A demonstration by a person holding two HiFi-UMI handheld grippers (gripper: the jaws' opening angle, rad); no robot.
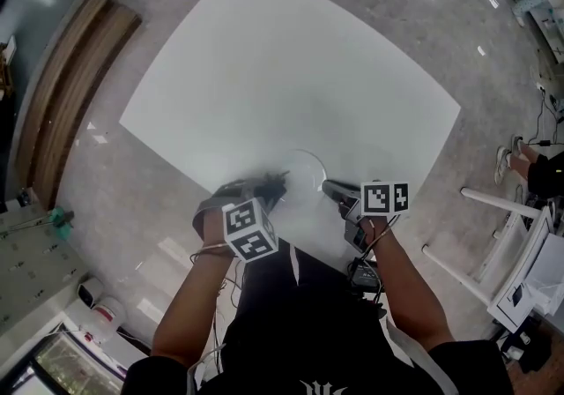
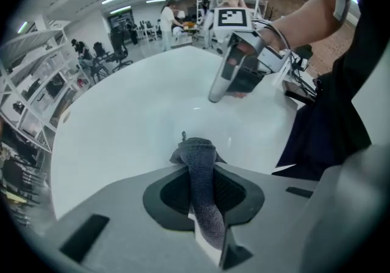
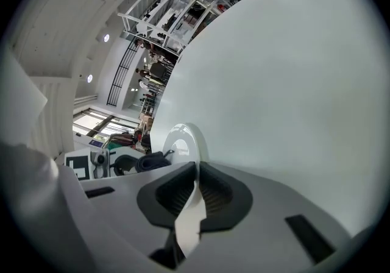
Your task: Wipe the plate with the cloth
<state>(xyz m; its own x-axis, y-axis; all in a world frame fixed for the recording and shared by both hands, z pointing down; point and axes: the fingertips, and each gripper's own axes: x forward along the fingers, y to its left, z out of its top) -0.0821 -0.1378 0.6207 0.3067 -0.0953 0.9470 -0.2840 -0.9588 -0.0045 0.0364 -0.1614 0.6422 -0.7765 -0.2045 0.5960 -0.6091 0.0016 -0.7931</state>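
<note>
Gripping a dark grey knitted cloth (image 2: 198, 151), the left gripper (image 2: 200, 174) is pointing steeply down toward the white rectangular table (image 1: 291, 76). Its two jaws are closing tightly on the middle of the cloth, and a bunched end is sticking out beyond the tips. The right gripper (image 3: 196, 174) is clamping the rim of a small white round plate (image 3: 180, 141), with its jaws pressing together on the thin edge. In this way it is steadying the plate near the edge of the table closest to the person. In the head view the plate is sitting between the two grippers. The cloth end is hanging just beside the plate's left rim, or perhaps touching it; I cannot tell which. I am judging that the step in hand is the bringing of the cloth to the plate, and that the wiping itself is not yet clearly begun. The next move is calling for lowering the cloth end onto the inner face of the plate and rubbing it around with light pressure, with the right gripper holding the rim firm. Pressing too hard is probably risking that the plate tips or slips out of such a thin grip.
</note>
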